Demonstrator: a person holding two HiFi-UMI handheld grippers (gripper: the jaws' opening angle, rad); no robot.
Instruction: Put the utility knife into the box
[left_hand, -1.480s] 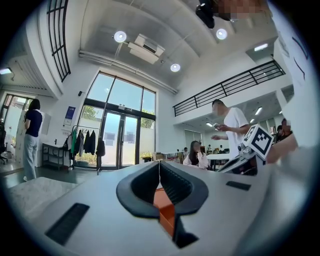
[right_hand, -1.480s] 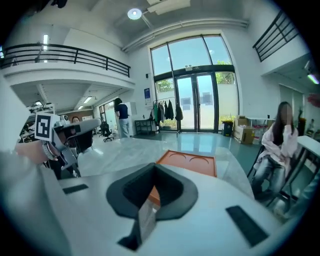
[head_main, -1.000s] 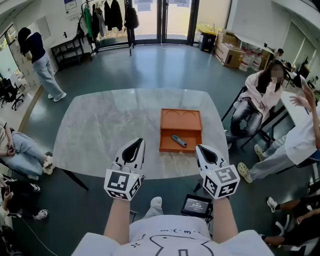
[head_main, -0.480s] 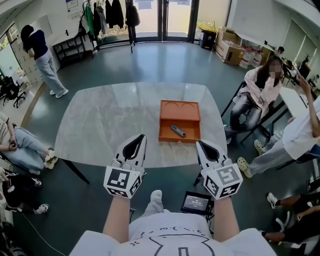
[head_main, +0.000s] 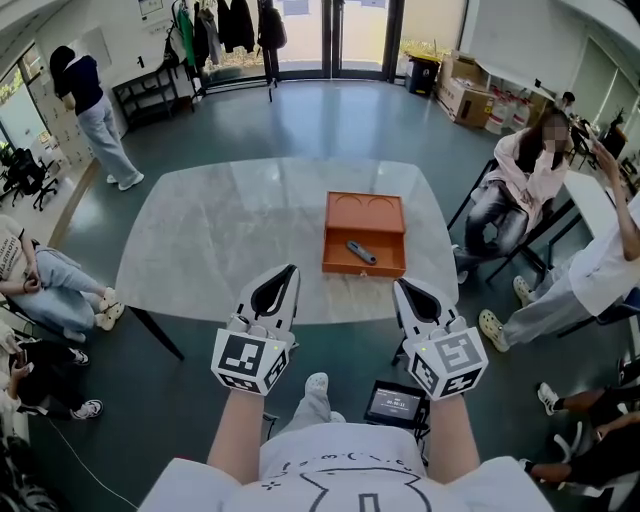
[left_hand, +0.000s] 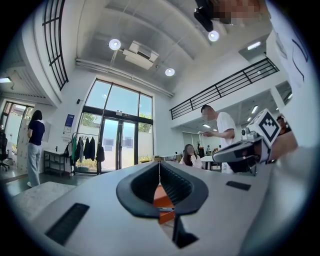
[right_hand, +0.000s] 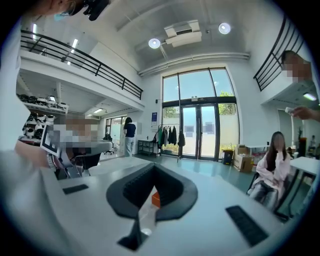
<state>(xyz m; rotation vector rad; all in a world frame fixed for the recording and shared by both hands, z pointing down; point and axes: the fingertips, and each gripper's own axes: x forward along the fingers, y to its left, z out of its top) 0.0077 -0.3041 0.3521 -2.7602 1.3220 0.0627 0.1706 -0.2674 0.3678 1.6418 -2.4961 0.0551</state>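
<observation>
An orange open box (head_main: 365, 218) lies on the marble table (head_main: 220, 240), right of centre. The grey utility knife (head_main: 361, 252) rests inside it, near the box's front wall. My left gripper (head_main: 290, 271) hovers at the table's near edge, left of the box, shut and empty. At the same edge, just below the box's right corner, my right gripper (head_main: 398, 285) is also shut and empty. In the left gripper view the left gripper (left_hand: 159, 165) has its jaws meeting, with the box (left_hand: 162, 200) showing beneath them. In the right gripper view the right gripper (right_hand: 152, 167) is closed, a corner of the box (right_hand: 155, 199) visible.
People sit around the table: a person (head_main: 525, 180) on a chair at the right, another person (head_main: 40, 280) at the left. A person (head_main: 90, 110) stands at the back left. A tablet (head_main: 395, 405) lies below my right gripper. Cardboard boxes (head_main: 465, 95) stand at the back right.
Both grippers stay shut and hold almost the same place near the table's front edge. The view has shifted slightly. The knife lies still in the box.
</observation>
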